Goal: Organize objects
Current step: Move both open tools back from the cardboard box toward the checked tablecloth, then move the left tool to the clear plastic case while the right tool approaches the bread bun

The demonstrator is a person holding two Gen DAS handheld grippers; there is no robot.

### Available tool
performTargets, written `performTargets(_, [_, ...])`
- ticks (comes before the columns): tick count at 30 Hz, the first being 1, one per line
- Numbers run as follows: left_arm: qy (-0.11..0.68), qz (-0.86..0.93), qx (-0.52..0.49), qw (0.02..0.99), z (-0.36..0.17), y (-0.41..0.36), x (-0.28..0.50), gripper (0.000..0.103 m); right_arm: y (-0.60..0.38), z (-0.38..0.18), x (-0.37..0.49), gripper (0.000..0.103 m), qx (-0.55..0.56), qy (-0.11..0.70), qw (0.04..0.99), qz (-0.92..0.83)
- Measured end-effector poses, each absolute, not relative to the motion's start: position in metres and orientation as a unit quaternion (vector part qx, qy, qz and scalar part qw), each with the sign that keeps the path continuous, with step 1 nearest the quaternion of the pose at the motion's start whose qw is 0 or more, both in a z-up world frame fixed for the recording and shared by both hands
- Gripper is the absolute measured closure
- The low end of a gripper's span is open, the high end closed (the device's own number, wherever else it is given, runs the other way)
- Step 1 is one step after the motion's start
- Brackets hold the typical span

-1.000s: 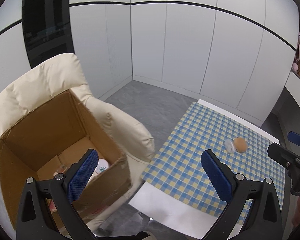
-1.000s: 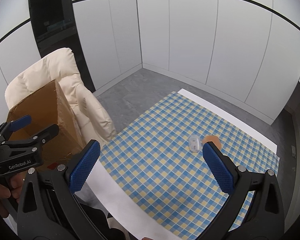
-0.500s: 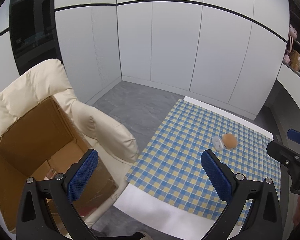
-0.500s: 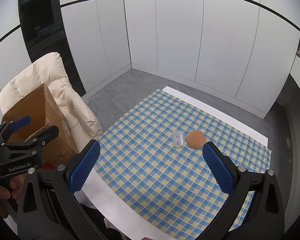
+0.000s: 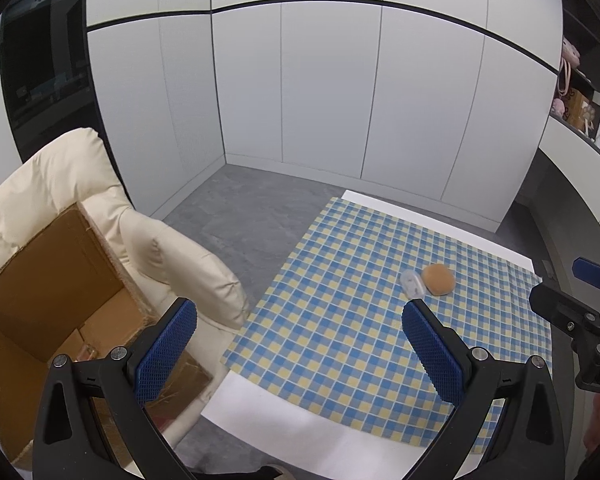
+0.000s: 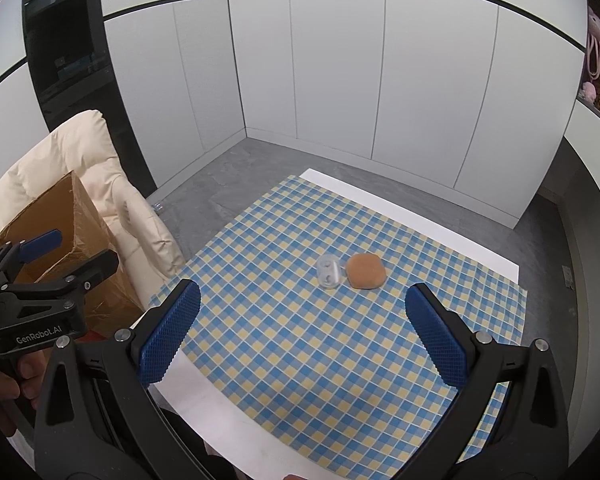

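Home: armchair [image 5: 60, 184], checked tablecloth [image 6: 340, 320]

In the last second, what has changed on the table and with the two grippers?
Both views swung from the cardboard box toward the table: the left gripper left the box, the right gripper now faces the bun and clear container. Both stayed open and empty; the items stayed put.

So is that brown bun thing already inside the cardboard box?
No, the bun lies on the checkered cloth beside a small clear container, away from the box.
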State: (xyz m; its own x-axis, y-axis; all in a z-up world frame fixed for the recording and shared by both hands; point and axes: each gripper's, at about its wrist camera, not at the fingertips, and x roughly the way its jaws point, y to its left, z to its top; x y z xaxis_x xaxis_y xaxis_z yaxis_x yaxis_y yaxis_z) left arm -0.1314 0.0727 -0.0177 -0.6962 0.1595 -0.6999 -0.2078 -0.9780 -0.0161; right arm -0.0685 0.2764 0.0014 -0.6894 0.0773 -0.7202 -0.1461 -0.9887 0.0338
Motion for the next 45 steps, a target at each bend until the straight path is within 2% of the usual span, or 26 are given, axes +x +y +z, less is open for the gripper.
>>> performTargets(45, [0.066,0.907,-0.382,0.165,-0.025,0.154,-0.128,0.000,0.340,0.000,-0.032,0.000,-0.389,0.057,0.125,0.911])
